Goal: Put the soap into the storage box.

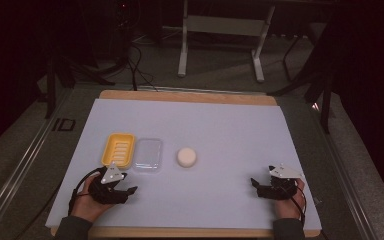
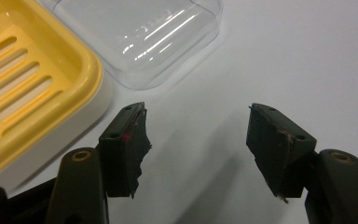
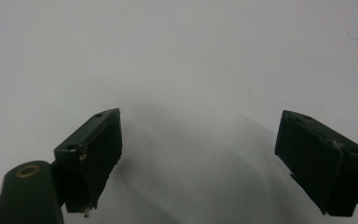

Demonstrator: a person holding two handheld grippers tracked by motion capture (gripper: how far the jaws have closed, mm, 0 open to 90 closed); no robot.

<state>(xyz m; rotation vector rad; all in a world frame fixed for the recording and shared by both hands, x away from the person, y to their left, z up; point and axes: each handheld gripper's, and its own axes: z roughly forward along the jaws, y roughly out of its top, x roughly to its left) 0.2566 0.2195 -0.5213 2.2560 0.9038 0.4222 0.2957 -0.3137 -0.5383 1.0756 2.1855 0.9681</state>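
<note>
A counter (image 1: 220, 120) covered with a pale sheet holds three things in a row across its middle. At the left lies a yellow soap dish (image 1: 118, 149) with slots in its floor. Just to its right, touching or nearly touching, lies a clear plastic lid (image 1: 147, 154). Further right, apart from both, sits a round white soap bar (image 1: 186, 156).

The left hand-held gripper (image 1: 126, 187) rests at the near left of the counter, held by the person's left hand (image 1: 87, 200). It points right and slightly away, just near of the soap dish and lid. In the left gripper view, its two black jaws stand spread with bare sheet between them, pinching nothing; the yellow dish (image 2: 23, 88) fills the upper left and the clear lid (image 2: 144, 37) lies just beyond the jaw tips.

The right hand-held gripper (image 1: 258, 186) rests at the near right, held by the person's right hand (image 1: 286, 202), well apart from the soap bar and pointing left. In the right gripper view, its jaws stand wide apart over plain sheet, empty.
</note>
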